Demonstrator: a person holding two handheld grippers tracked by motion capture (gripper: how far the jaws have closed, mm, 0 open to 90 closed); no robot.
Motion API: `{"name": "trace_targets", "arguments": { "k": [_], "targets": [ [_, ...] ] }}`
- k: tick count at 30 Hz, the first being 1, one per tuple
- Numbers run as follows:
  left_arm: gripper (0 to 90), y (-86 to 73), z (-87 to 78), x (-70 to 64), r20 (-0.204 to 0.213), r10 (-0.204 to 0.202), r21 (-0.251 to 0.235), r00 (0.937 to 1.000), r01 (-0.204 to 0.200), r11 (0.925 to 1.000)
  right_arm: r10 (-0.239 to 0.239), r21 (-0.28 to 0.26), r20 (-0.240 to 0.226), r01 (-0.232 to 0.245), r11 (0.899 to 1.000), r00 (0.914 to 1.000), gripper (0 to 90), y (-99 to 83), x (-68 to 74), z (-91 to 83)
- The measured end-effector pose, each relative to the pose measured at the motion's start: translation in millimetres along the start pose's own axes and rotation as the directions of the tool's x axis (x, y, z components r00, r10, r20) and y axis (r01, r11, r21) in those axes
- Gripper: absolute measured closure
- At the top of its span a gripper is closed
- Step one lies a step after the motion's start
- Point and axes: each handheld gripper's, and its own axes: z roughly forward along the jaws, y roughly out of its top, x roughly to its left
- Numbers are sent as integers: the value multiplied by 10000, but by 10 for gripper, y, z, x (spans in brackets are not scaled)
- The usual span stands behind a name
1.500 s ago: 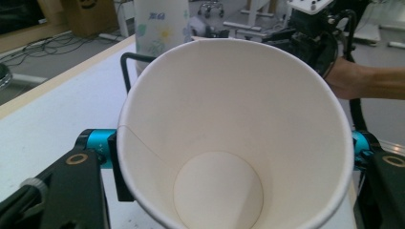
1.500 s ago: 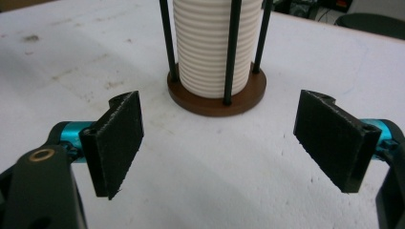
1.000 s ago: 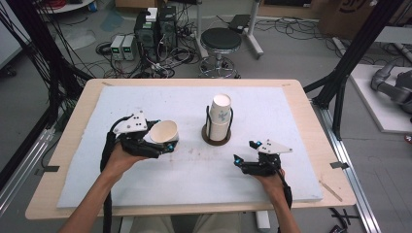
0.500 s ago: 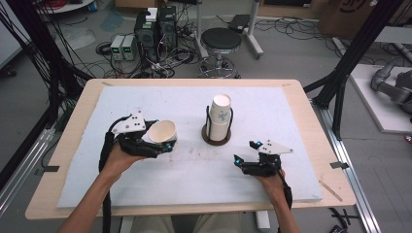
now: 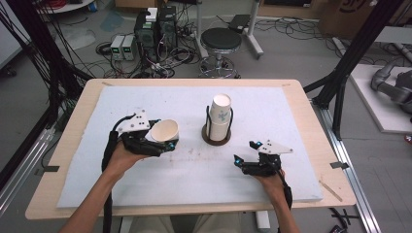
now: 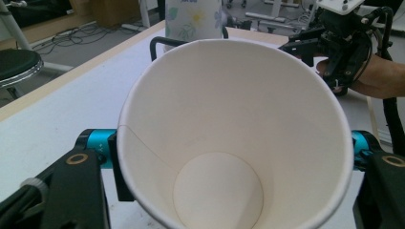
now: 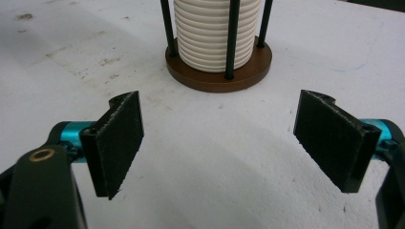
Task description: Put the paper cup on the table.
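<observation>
My left gripper (image 5: 167, 143) is shut on a white paper cup (image 5: 164, 131), held on its side left of the holder. In the left gripper view the paper cup (image 6: 229, 138) faces the camera with its mouth, empty inside. A stack of paper cups (image 5: 220, 116) stands upside down in a black wire holder on a round brown base (image 5: 216, 138) at mid-table; the stack of paper cups (image 7: 215, 31) is ahead in the right gripper view. My right gripper (image 5: 246, 153) rests open on the foam, below right of the holder, with nothing between the pads (image 7: 119, 143).
A white foam mat (image 5: 194, 102) covers the wooden table (image 5: 311, 121). Beyond the far edge stand a stool (image 5: 221, 41), computer boxes (image 5: 155, 26) and many cables. Black frame posts (image 5: 357, 53) rise at the table's sides.
</observation>
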Motion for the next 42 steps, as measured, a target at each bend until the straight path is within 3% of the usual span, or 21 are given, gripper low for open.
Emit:
{"name": "trace_targets", "arguments": {
  "k": [16, 24, 42],
  "targets": [
    [294, -66, 380, -72, 393, 236, 861, 9989, -269, 9959, -12, 75, -69, 13, 10000, 10000, 177, 2, 1, 4],
    [294, -115, 617, -101, 627, 129, 1095, 9980, -197, 9938, -12, 55, -105, 13, 10000, 9999, 177, 0, -7, 5],
    [293, -280, 794, -130, 664, -23, 1500, 9978, -77, 9887, -11, 75, -142, 12, 10000, 9999, 177, 0, -11, 5]
  ]
}}
